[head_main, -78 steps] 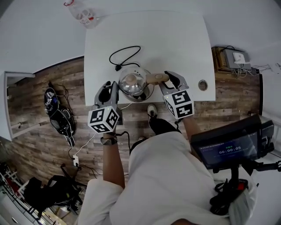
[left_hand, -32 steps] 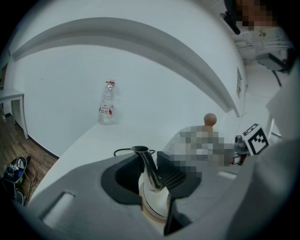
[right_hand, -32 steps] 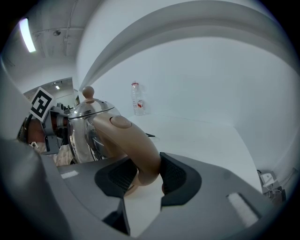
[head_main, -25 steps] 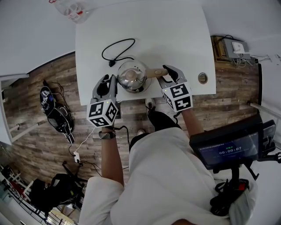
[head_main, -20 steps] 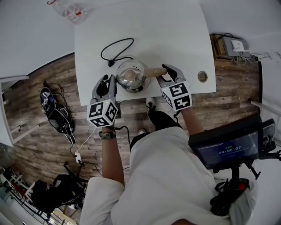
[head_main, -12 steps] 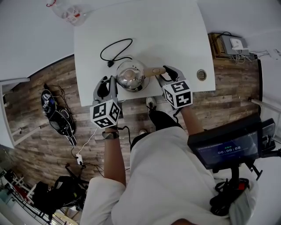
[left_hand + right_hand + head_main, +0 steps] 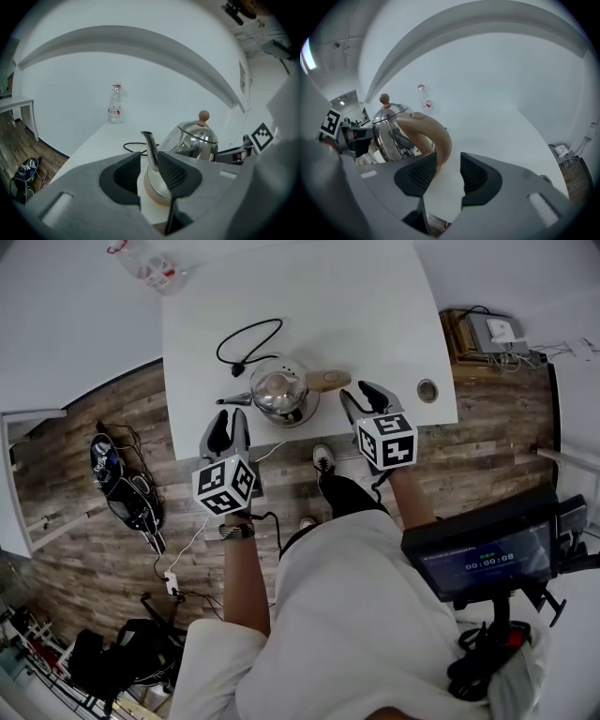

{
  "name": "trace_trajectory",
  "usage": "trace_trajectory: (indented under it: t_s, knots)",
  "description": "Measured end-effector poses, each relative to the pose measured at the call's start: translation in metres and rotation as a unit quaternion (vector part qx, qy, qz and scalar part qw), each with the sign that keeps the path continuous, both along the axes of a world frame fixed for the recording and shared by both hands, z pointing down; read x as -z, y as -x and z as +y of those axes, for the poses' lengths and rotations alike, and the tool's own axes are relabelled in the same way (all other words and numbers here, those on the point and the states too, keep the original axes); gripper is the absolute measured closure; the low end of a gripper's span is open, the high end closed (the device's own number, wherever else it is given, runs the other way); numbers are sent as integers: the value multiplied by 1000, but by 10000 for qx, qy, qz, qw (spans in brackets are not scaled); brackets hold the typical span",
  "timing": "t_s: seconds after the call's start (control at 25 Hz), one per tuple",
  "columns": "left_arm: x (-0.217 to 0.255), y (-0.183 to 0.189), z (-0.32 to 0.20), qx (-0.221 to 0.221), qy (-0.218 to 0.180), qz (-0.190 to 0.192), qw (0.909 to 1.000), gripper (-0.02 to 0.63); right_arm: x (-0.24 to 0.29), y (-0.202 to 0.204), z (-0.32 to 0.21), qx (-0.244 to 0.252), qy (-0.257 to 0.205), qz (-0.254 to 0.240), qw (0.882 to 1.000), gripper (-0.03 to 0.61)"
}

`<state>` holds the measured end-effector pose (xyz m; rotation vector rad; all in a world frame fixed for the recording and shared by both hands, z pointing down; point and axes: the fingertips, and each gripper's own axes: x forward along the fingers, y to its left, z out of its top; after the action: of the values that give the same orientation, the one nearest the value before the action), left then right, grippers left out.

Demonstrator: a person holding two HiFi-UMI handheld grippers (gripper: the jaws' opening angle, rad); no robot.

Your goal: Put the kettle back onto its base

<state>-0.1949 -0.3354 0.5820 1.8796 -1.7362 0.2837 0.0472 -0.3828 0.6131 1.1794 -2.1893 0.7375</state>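
- kettle [image 7: 279,390] stands on the table [image 7: 375,315], upper middle of the head view;
- left gripper [image 7: 228,424]: jaws just opening, apart, nothing gripped; spout [image 7: 151,150] beyond them;
- right gripper [image 7: 364,397]: jaws just opened, apart, empty; handle [image 7: 436,133] just left

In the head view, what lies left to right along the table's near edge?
Left grey tongs, jaws just opened wider, gripping nothing → shiny steel kettle with tan handle → right grey tongs, likewise just opened, empty → small round silver hole.

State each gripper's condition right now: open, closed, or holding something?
Left gripper: open, just opened wider, nothing between.
Right gripper: open, just opened wider, nothing between.
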Motion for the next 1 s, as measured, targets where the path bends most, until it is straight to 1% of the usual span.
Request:
trace_trajectory:
  t_s: [0.12, 0.2, 0.28, 0.36, 0.48, 0.64, 0.84, 1.0]
  knots:
    - [-5, 2, -5, -68, 76, -40, 9999, 488, 2, -4, -8, -186, -83, -6, 9998, 466]
    - [3, -1, 5, -175, 8, -105, 9998, 506, 16, -6, 1, -257, -295, -87, 9992, 484]
    - [26, -10, 36, -315, -207, -200, 9991, 526, 44, -10, 35, -270, -632, -141, 9975, 510]
    - [53, -21, 69, -478, -479, -291, 9973, 532, 73, -13, 70, -254, -998, -107, 9946, 534]
    - [78, -31, 94, -744, -820, -381, 9931, 554, 107, -11, 96, -260, -1511, 5, 9882, 574]
    - [107, -38, 118, -951, -1154, -505, 9875, 606, 152, -4, 118, -159, -2180, 211, 9756, 575]
    - [146, -45, 154, -1102, -1487, -746, 9799, 607, 209, 3, 156, -119, -2813, 241, 9592, 575]
    - [180, -52, 186, -1279, -1869, -969, 9692, 607, 248, 6, 189, -160, -3135, 120, 9494, 576]
